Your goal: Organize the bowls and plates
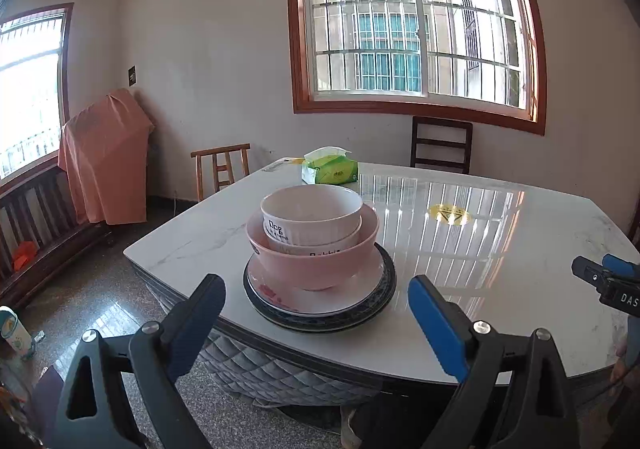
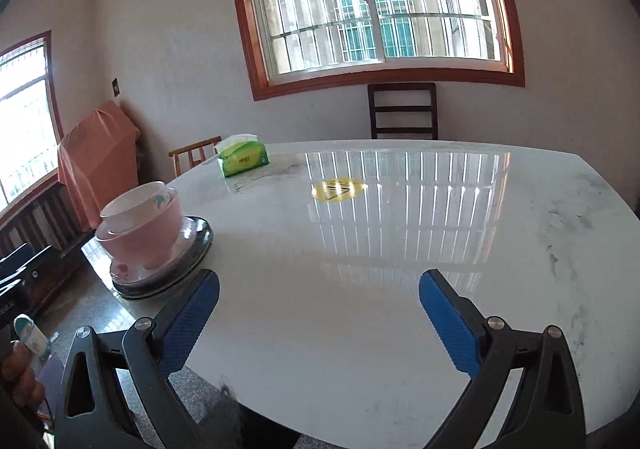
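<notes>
While both tongs hang over the near table edge, this is how things stand:
Left gripper [image 1: 316, 313]: jaws spread wide, nothing between the pads.
Right gripper [image 2: 320, 313]: equally wide, holding nothing, bare marble table [image 2: 380, 249] ahead.
Stack: white bowl [image 1: 312, 213] nested in pink bowl [image 1: 312, 257], on pale plate [image 1: 320, 297] over dark-rimmed plate [image 1: 380, 289], just ahead of the left jaws, off left of the right ones.
Tissue pack [image 1: 330, 169]: beyond the stack.

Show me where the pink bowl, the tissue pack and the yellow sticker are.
pink bowl [image 1: 316, 269], left wrist view, on its outer front wall.
tissue pack [image 1: 334, 171], left wrist view, on its green front face.
yellow sticker [image 2: 338, 189], right wrist view, on its middle.
</notes>
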A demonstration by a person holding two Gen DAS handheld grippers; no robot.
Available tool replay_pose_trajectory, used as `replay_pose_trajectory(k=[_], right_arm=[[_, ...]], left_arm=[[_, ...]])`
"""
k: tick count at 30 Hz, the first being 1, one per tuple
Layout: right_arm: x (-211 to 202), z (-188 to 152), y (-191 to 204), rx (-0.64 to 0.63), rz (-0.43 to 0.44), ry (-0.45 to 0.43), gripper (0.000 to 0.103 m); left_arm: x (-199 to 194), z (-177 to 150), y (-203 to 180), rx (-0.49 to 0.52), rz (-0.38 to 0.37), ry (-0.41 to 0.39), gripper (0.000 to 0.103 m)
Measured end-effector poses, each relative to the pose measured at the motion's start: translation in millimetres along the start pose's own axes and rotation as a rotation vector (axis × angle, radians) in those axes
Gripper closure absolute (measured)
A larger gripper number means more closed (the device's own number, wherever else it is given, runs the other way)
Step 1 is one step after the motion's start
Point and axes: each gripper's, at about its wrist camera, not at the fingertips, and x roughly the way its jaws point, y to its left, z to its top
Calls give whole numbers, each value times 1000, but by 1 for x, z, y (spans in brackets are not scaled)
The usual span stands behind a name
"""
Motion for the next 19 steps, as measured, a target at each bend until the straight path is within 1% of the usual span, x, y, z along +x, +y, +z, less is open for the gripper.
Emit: replay_pose_trajectory(k=[5, 6, 10, 12, 14, 16, 19], right_arm=[[45, 9, -81, 45, -183, 152, 3], [54, 10, -98, 58, -213, 183, 3], [86, 9, -151, 89, -329, 299, 3], [100, 9, -170, 102, -356, 344, 4], [114, 10, -183, 106, -384, 381, 4], [124, 14, -193, 123, -375, 386, 4], [135, 22, -202, 136, -391, 386, 3]], left_arm=[[17, -5, 0, -30, -41, 47, 8], [19, -7, 0, -37, -36, 50, 8], [33, -10, -5, -42, 22, 65, 8], [39, -11, -7, -37, 39, 75, 8], [46, -11, -9, -43, 34, 95, 8], [51, -12, -9, -46, 31, 112, 8], [55, -11, -10, -60, 36, 131, 8]])
